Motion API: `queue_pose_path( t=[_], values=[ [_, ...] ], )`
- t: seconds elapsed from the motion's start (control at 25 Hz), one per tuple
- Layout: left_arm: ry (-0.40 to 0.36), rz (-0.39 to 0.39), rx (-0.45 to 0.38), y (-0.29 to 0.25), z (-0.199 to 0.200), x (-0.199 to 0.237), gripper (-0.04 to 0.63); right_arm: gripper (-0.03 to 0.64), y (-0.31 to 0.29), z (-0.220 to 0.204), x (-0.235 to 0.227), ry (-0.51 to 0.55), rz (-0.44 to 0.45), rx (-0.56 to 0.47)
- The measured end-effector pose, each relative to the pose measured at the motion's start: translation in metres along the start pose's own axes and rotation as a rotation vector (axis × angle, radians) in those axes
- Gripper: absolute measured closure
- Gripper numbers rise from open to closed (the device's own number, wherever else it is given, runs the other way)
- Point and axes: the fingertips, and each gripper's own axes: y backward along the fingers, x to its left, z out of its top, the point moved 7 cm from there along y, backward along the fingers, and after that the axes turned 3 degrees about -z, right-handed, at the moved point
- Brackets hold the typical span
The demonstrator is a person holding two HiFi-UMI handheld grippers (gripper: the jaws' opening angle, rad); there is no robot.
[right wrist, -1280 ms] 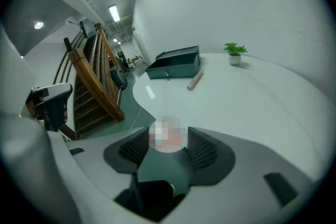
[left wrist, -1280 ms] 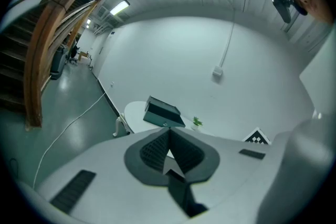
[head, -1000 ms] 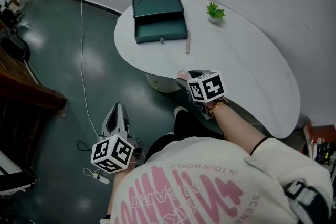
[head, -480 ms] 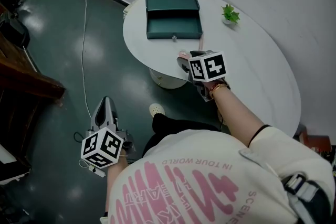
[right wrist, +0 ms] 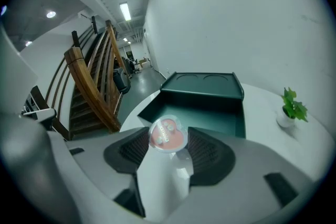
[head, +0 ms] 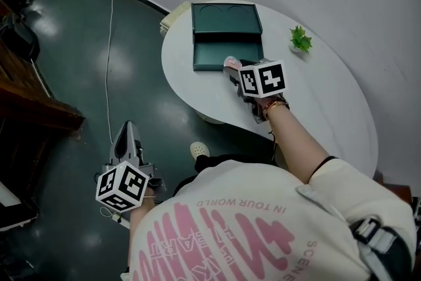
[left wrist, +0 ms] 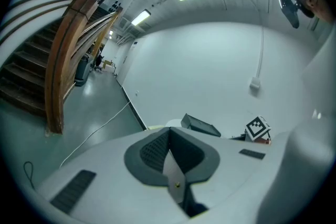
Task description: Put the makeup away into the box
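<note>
At the lower left of the head view, the left gripper [head: 129,133] has its jaws closed together on nothing. Near the centre, the right gripper [head: 232,69] clamps a round pink makeup compact with a clear lid [right wrist: 167,134] above the white oval table [head: 322,102]. It sits at the front edge of the dark green rectangular box [head: 225,18], whose drawer is open, with a small green potted plant [head: 300,40] to the box's right.

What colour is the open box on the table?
The box is dark green, inside and out; the right gripper view shows it best.
</note>
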Motion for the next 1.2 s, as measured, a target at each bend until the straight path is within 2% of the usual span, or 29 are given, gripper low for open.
queue_pose_path(
  t=[0.32,0.44,0.64,0.92,1.2],
  values=[
    [-0.006,0.016,0.004,-0.034,0.018,0.008,0.592,0.382,-0.037,0.029,-0.019,-0.035,0.004,0.018],
    [-0.003,0.02,0.011,-0.043,0.02,0.011,0.592,0.382,-0.049,0.033,-0.021,-0.005,0.009,0.049],
    [-0.003,0.038,0.023,-0.055,0.024,0.016,0.592,0.382,-0.07,0.037,-0.021,0.116,0.019,0.144],
    [0.005,0.06,0.038,-0.067,0.026,0.026,0.592,0.38,-0.094,0.037,-0.015,0.215,0.031,0.281],
    [-0.001,0.065,0.041,-0.078,0.03,0.032,0.592,0.38,-0.11,0.039,-0.015,0.218,0.042,0.423]
  ],
)
